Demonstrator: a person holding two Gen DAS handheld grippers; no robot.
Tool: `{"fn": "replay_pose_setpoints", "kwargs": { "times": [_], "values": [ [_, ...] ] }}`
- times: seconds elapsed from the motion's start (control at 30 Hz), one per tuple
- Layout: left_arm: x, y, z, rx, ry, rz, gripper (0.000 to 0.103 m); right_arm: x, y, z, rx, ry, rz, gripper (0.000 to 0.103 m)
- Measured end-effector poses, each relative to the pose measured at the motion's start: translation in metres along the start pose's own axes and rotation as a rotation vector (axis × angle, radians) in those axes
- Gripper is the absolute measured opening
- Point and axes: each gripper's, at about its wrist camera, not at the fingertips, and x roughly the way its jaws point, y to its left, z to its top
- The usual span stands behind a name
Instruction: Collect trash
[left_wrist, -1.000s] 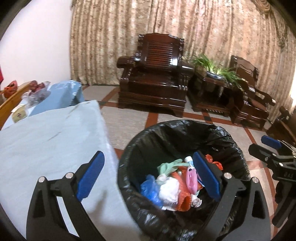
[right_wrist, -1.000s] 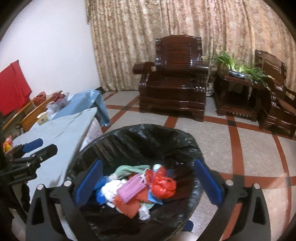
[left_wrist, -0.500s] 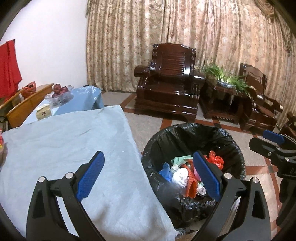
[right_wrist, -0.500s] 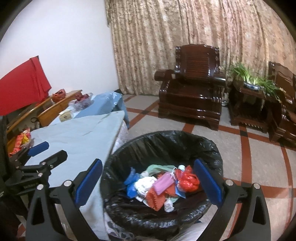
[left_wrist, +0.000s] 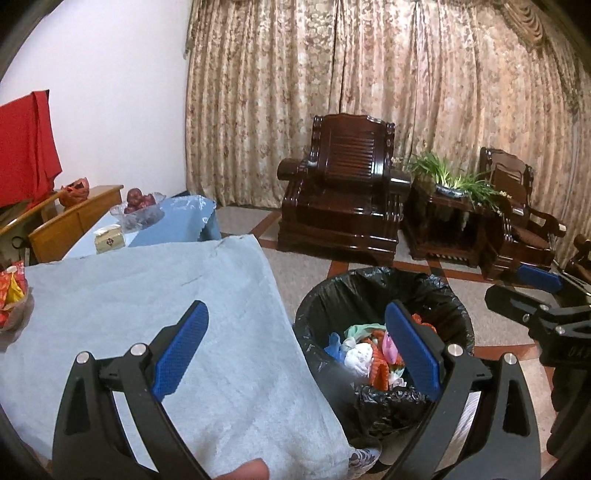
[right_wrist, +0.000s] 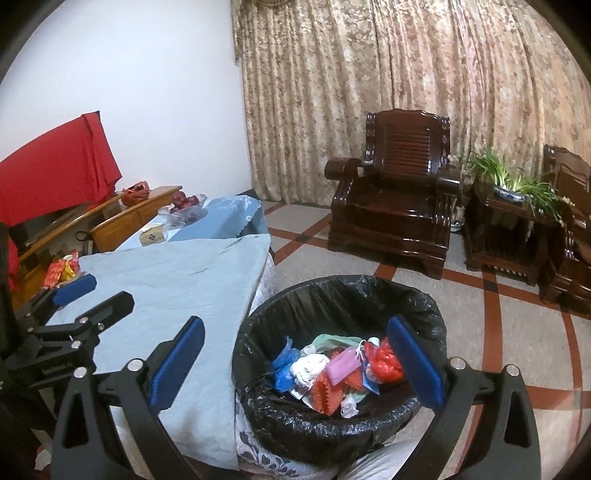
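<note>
A round bin with a black liner (left_wrist: 384, 291) (right_wrist: 340, 299) stands on the floor beside the table. Inside it lies a heap of trash (right_wrist: 332, 369) (left_wrist: 364, 350): a red bag, a pink mask, white and blue scraps. My left gripper (left_wrist: 295, 350) is open and empty, high over the table's right edge and the bin. My right gripper (right_wrist: 293, 363) hangs above the bin, open, holding nothing. Each gripper shows at the edge of the other's view, the right gripper (left_wrist: 535, 295) at the right and the left gripper (right_wrist: 74, 302) at the left.
The table carries a light blue cloth (left_wrist: 147, 295) (right_wrist: 177, 273). Red snack packets (right_wrist: 61, 269) lie at its far left, with a small box (left_wrist: 108, 238) and a fruit bowl (left_wrist: 138, 206) behind. Dark wooden armchairs (left_wrist: 343, 192) and a plant (left_wrist: 450, 177) stand by the curtain.
Both grippers have risen and drawn back from the bin, so it looks smaller and more of the table and room shows. Both stay open.
</note>
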Motion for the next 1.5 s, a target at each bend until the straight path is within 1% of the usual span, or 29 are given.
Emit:
{"fn": "replay_pose_setpoints", "kwargs": {
  "times": [0.3, 0.6, 1.5],
  "values": [
    [-0.02, 0.001, -0.005, -0.005, -0.026, 0.004, 0.094, -0.01, 0.01, -0.002, -0.018, -0.023, 0.002, 0.097],
    [-0.029, 0.004, -0.007, -0.009, -0.046, 0.01, 0.094, -0.013, 0.019, -0.001, -0.03, -0.031, 0.013, 0.097],
    [-0.024, 0.007, -0.009, -0.015, -0.039, 0.016, 0.094, -0.01, 0.025, -0.002, -0.032, -0.024, 0.013, 0.097]
  ]
}}
